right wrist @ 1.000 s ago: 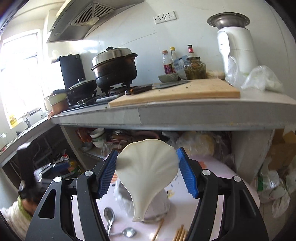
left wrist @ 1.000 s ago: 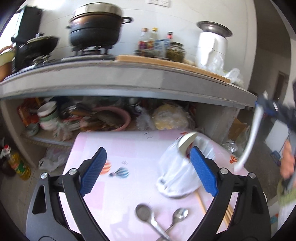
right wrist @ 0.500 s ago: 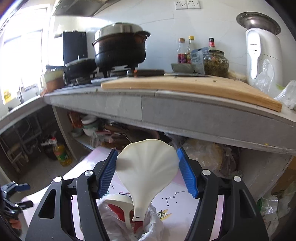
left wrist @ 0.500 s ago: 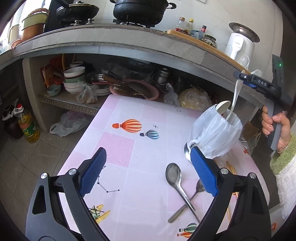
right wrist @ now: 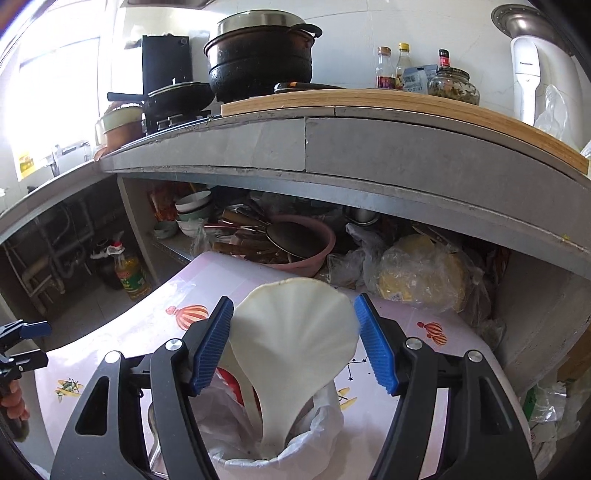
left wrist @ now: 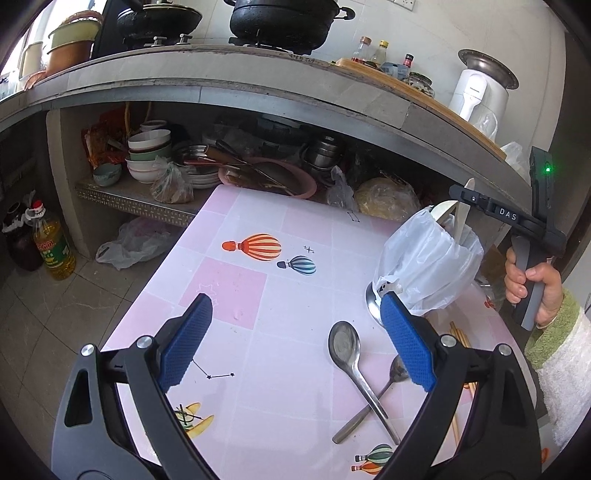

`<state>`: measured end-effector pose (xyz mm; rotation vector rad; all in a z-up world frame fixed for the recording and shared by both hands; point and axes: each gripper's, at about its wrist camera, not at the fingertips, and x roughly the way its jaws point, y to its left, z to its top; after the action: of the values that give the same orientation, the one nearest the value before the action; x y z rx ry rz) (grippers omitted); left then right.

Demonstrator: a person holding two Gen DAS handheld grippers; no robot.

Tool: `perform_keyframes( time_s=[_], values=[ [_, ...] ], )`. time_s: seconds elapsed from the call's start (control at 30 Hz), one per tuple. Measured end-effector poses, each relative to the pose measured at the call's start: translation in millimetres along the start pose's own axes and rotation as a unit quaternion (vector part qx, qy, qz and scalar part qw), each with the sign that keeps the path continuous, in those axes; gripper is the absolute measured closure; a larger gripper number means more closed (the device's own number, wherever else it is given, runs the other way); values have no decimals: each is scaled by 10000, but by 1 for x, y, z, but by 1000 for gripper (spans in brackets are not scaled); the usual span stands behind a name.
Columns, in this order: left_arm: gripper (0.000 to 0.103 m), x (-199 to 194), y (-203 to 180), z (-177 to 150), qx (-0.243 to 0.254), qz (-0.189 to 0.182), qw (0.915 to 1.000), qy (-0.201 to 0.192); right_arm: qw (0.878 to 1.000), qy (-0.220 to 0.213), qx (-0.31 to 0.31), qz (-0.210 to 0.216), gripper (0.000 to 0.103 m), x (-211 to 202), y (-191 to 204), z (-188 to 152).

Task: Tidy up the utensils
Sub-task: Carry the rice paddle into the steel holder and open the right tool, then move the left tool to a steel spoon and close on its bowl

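Steel spoons (left wrist: pixel 354 373) lay crossed on the table (left wrist: pixel 236 280), just right of the left gripper (left wrist: pixel 295 339), fingers spread and empty. Further right, the right gripper (right wrist: pixel 293 343) pinched a cream rice paddle (right wrist: pixel 291 343), handle down inside the bag-lined holder (right wrist: pixel 266 435).

Black pot (left wrist: pixel 282 18) top centre on stove; white appliance (left wrist: pixel 480 92) upper right; stacked bowls (left wrist: pixel 147 155) on shelf, left; oil bottle (left wrist: pixel 51 243) on floor, far left.
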<state>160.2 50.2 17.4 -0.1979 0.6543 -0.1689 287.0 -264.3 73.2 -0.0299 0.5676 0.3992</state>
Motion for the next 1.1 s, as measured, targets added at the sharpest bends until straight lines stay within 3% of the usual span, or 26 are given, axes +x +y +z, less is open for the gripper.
perform_keyframes(
  time_s=[0.17,0.4,0.73,0.9,1.1],
  values=[
    [14,-4,-3,0,-7,-36,10000,-31,10000,-26,8,24,37,-7,2,0],
    [13,-13,-6,1,35,-57,9999,-87,9995,-102,252,150,29,-20,-4,8],
    [12,-18,-10,-1,76,-136,9999,-68,9957,-597,689,186,29,-78,-17,11],
    [9,-14,-7,-6,-6,-159,9999,55,9949,-638,771,155,29,-119,-6,-17],
    [8,-4,-9,-14,143,-171,9995,239,9944,-219,974,334,29,-136,21,-75]
  ],
)
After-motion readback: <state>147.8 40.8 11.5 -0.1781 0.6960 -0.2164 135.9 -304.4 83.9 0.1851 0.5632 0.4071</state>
